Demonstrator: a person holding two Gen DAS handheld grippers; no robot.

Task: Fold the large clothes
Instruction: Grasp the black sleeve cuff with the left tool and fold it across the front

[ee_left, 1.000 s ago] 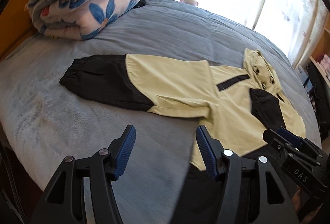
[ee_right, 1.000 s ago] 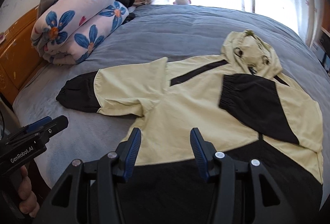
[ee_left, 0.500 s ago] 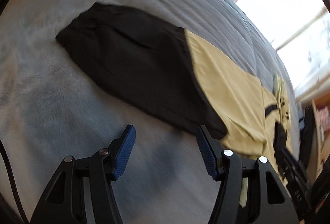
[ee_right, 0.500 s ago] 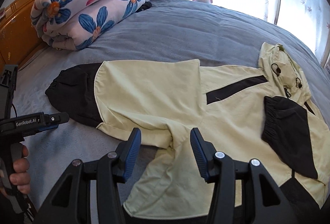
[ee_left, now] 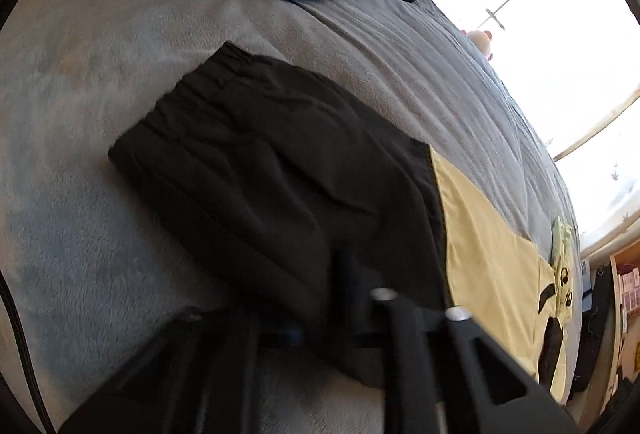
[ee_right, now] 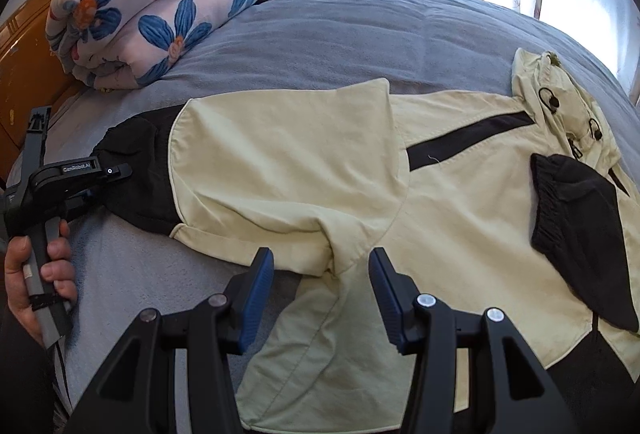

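Left gripper (ee_left: 344,298) is now pinching the black sleeve (ee_left: 280,186), after just closing on it.
Right gripper (ee_right: 322,290) is hanging spread apart over the yellow jacket (ee_right: 460,218), which is lying flat on the grey bed (ee_right: 360,34).

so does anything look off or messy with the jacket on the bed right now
Nothing is damaged or spilled. The jacket lies only half folded: one black-cuffed sleeve is laid across the chest, while the other sleeve sticks out sideways with a bunched crease at the armpit. The left gripper has just been closing at that sleeve's black cuff.
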